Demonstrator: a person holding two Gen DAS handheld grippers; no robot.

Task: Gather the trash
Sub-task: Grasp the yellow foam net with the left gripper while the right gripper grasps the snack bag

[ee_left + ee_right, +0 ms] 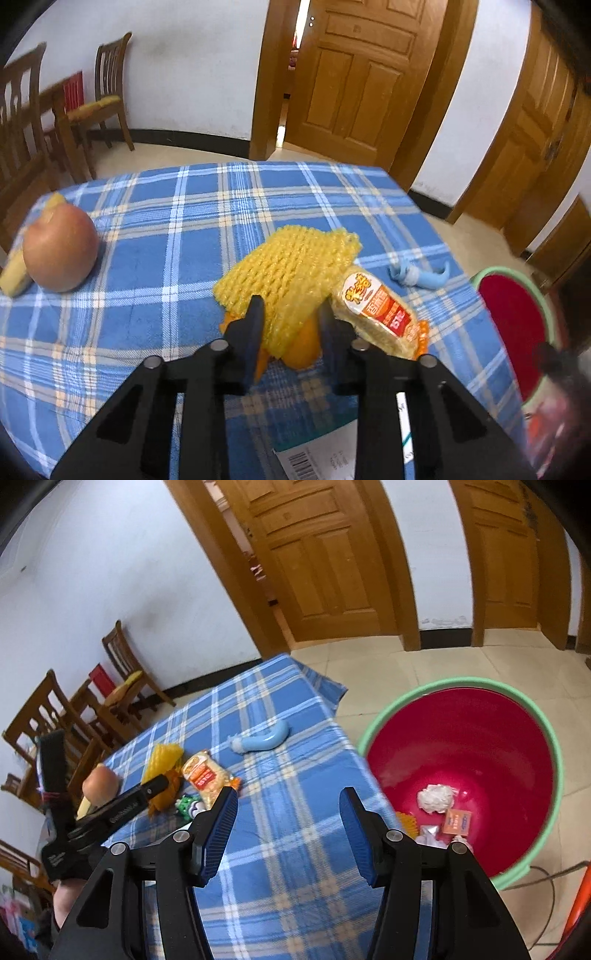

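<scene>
the tablecloth (155, 229) is showing blue and white checks, the foam net (291, 266) is looking yellow, the bucket (546, 738) is looking red with a green rim.

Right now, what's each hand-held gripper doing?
Left hand-held gripper: closed on the yellow foam fruit net.
Right hand-held gripper: open, holding nothing.

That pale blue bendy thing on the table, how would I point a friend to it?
Start at the blue plaid tablecloth and look to its edge nearest the big red bin with the green rim. There lies the pale blue curved piece, alone, beyond the orange-labelled snack packet and yellow foam net. It is the only light blue, hook-shaped item.
</scene>
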